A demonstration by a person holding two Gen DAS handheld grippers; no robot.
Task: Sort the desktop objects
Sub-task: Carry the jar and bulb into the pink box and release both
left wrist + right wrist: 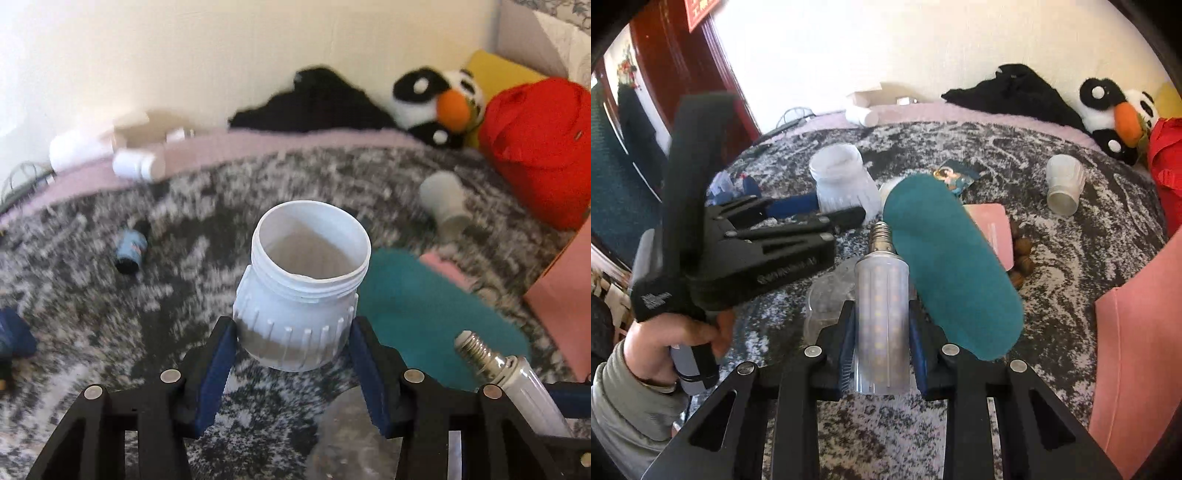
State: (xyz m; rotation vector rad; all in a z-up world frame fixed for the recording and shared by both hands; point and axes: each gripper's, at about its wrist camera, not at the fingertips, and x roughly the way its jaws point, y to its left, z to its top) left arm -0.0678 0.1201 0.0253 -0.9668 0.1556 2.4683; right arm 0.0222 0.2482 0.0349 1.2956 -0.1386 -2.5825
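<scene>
Right tongs (882, 354) clamp an LED bulb (882, 314) beside a teal pad (949, 266).

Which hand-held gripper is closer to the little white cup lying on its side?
Right. The right hand-held gripper, holding the light bulb, sits just across the teal pad from the cup. The left hand-held gripper, holding the white jar, is farther off.

The left hand-held gripper (293, 345) has its blue-padded fingers (218, 365) pressed against the sides of a white jar (301, 295), gripped by the person's left hand (676, 339). The right hand-held gripper (882, 332) clamps an LED corn bulb (882, 314) between its fingers (847, 343), screw base pointing forward.
</scene>
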